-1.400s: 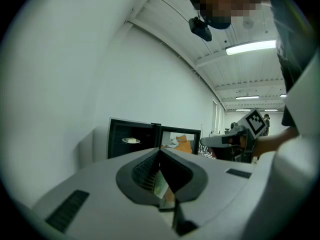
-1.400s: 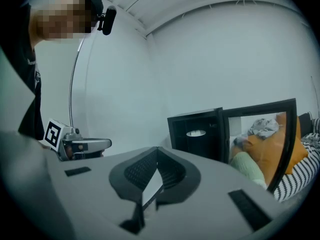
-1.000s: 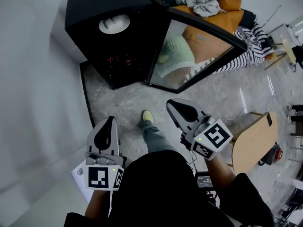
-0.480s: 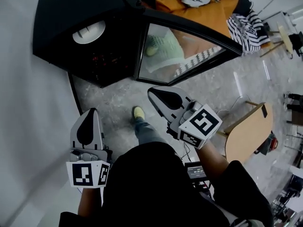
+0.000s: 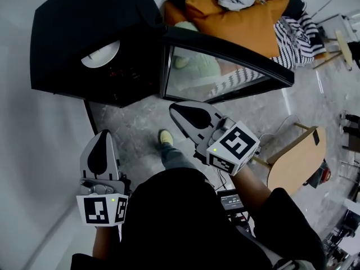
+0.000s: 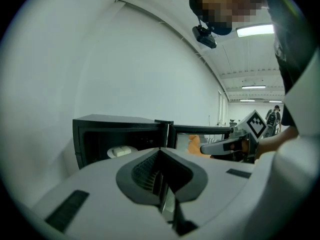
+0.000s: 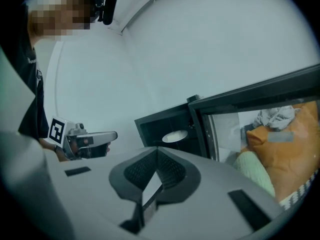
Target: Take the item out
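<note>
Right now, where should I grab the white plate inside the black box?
Take the plate by its near rim, coming straight in through the open front of the black box. It lies flat inside, walls shut off the other sides, and the door is swung away to the right.

- Left gripper (image 5: 102, 142): jaws together, nothing between them; held low at the person's left side, pointing forward.
- Right gripper (image 5: 180, 111): jaws together, empty; angled forward-left.
</note>
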{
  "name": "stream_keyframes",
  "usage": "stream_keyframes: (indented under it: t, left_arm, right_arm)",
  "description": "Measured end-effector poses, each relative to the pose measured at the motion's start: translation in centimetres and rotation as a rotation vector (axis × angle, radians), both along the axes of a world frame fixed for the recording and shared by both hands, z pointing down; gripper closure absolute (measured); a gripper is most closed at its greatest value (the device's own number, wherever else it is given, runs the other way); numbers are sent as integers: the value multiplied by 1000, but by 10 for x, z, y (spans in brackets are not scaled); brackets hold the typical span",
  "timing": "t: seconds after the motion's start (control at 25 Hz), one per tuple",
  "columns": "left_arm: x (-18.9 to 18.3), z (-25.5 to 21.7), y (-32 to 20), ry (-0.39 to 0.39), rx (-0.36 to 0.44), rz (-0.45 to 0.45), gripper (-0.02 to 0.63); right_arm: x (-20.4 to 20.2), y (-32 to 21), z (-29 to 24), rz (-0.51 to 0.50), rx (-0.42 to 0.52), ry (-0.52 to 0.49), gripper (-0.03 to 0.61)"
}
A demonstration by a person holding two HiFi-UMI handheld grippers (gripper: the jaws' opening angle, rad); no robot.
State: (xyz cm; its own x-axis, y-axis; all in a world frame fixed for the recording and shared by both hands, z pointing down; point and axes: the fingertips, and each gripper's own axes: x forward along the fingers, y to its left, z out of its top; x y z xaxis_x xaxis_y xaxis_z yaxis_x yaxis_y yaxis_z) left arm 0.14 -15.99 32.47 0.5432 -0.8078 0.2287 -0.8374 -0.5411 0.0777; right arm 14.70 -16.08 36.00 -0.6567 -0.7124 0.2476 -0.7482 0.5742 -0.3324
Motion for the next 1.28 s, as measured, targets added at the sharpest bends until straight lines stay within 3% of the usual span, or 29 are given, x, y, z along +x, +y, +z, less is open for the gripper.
stream_keyframes:
  t: [0.52,1.04,1.28]
  left_arm:
    - [4,9,-47,-8,-38,-82,604]
    - [3,0,-46,-46,-21,-81,604]
    - [-10,-5,-34,-39,-6,-65,604]
  right_arm:
    - [-16,-48,16,-88,-57,-20,572]
    - [-37,-72,24,-33,-121,-167,572]
    - [-44,-68,27,12,-144,-179,572]
